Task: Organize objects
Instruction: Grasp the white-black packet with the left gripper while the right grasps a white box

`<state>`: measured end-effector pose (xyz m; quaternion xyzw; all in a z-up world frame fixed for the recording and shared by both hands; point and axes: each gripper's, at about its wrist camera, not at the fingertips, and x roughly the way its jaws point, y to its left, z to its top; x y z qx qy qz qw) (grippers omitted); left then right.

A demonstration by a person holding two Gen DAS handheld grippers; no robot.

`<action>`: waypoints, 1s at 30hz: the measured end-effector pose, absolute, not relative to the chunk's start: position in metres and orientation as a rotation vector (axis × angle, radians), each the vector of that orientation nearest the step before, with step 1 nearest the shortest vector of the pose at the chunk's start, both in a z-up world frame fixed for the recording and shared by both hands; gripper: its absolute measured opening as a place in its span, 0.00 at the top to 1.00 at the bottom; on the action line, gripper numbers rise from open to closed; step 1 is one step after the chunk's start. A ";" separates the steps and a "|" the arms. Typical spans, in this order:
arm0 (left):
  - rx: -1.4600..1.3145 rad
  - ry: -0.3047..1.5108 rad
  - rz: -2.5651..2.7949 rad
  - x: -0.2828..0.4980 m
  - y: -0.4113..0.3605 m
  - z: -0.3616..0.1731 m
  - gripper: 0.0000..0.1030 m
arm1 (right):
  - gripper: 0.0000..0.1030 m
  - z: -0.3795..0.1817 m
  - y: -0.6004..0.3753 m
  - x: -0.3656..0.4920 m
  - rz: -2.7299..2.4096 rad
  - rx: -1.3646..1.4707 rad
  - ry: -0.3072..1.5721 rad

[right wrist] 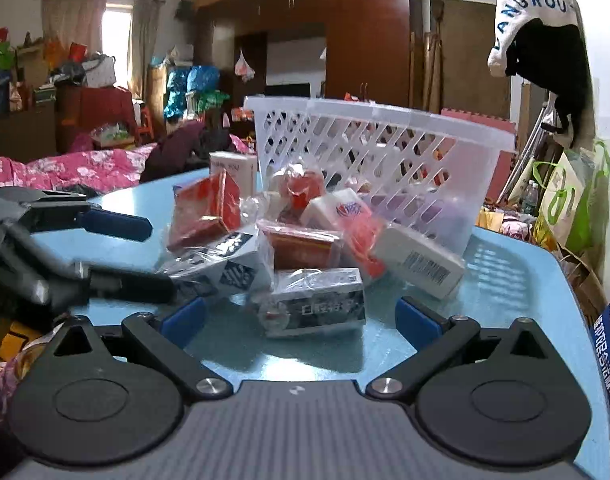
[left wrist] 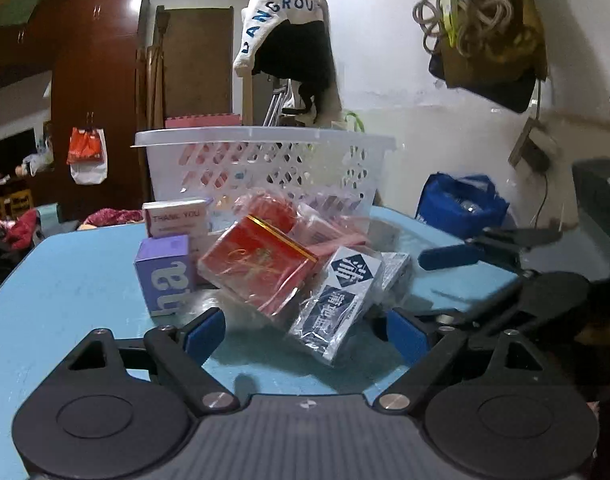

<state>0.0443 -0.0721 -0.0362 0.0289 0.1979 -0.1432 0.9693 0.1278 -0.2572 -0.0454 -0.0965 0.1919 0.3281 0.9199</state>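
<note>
- Our left gripper (left wrist: 305,334) shows at the bottom of its own view with its blue-padded fingers (left wrist: 205,334) spread wide and nothing between them; only the bare blue desk (left wrist: 65,300) lies in the gap.
- Our right gripper (right wrist: 301,318) is likewise spread, its fingers (right wrist: 417,320) flanking the near end of a clear-wrapped dark blue and white box (right wrist: 317,306) without pressing on it.
- Each gripper also appears at the side of the other's view: the right one at centre right of the left view, the left one at centre left of the right view, both open and empty.
- Just ahead, in the middle of both frames, lies the pile to sort: a film-wrapped red box with gold lettering (left wrist: 259,268), a purple carton (left wrist: 165,280) standing at its left, a pale pink carton printed "THANK YOU" (left wrist: 177,218) behind that, and a white box with a barcode (right wrist: 421,260) at the right of the right view.
- Behind the pile, touching its back edge, stands the white lattice plastic basket (left wrist: 265,160), upright and open at the top.
- We judge this to be the approach to a pick, with most things not yet in the basket.
- The next move calls for each gripper to settle on one box, close across its narrow sides, and lift clear of the slippery wrapping before going over the rim.
</note>
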 end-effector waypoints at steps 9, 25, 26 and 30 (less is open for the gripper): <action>0.062 0.395 -0.291 0.049 -0.074 -0.049 0.12 | 0.35 -0.050 -0.268 0.113 0.651 -0.179 0.381; 0.063 0.409 -0.306 0.046 -0.090 -0.057 0.58 | 0.35 -0.055 -0.310 0.115 0.615 -0.060 0.394; 0.061 0.406 -0.308 0.043 -0.087 -0.057 0.58 | 0.35 -0.054 -0.309 0.114 0.615 -0.061 0.391; 0.063 0.397 -0.318 0.031 -0.078 -0.050 0.58 | 0.35 -0.051 -0.308 0.113 0.619 -0.060 0.382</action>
